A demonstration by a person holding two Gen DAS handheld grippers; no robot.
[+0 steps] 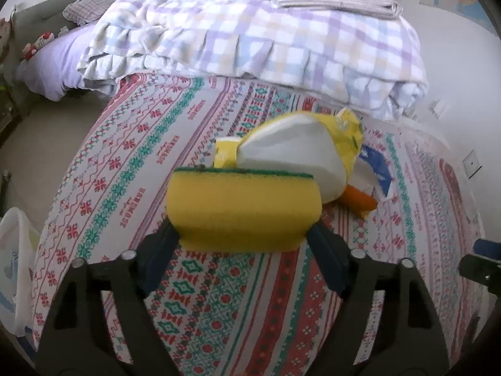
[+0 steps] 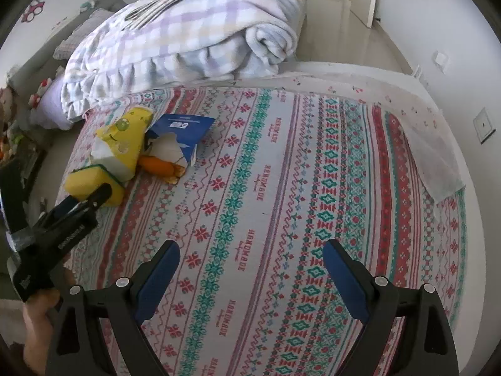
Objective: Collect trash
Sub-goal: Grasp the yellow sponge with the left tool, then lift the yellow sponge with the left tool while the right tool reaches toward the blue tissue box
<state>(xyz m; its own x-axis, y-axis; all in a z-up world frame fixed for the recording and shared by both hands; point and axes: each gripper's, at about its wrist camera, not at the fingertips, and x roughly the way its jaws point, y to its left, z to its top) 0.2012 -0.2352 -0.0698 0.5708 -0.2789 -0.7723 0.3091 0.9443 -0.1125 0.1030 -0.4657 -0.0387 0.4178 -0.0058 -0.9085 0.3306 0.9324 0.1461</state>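
My left gripper (image 1: 244,238) is shut on a yellow sponge (image 1: 244,206) with a green scouring top, held just above the patterned bedspread (image 1: 141,144). Beyond it lie a yellow tissue pack (image 1: 297,153), a torn blue packet (image 1: 375,163) and an orange peel (image 1: 360,200). In the right wrist view the sponge (image 2: 90,185), tissue pack (image 2: 122,144), blue packet (image 2: 181,134) and peel (image 2: 159,166) lie at the left, with the left gripper (image 2: 94,197) on the sponge. My right gripper (image 2: 250,269) is open and empty over the bedspread (image 2: 281,188).
A folded checked blanket (image 1: 250,37) lies across the far bed, with a striped folded cloth (image 1: 338,0) on top. A white plastic bag (image 1: 15,257) stands at the bed's left side. Soft toys (image 1: 37,44) sit by the headboard. A thin white sheet (image 2: 438,156) lies at the right.
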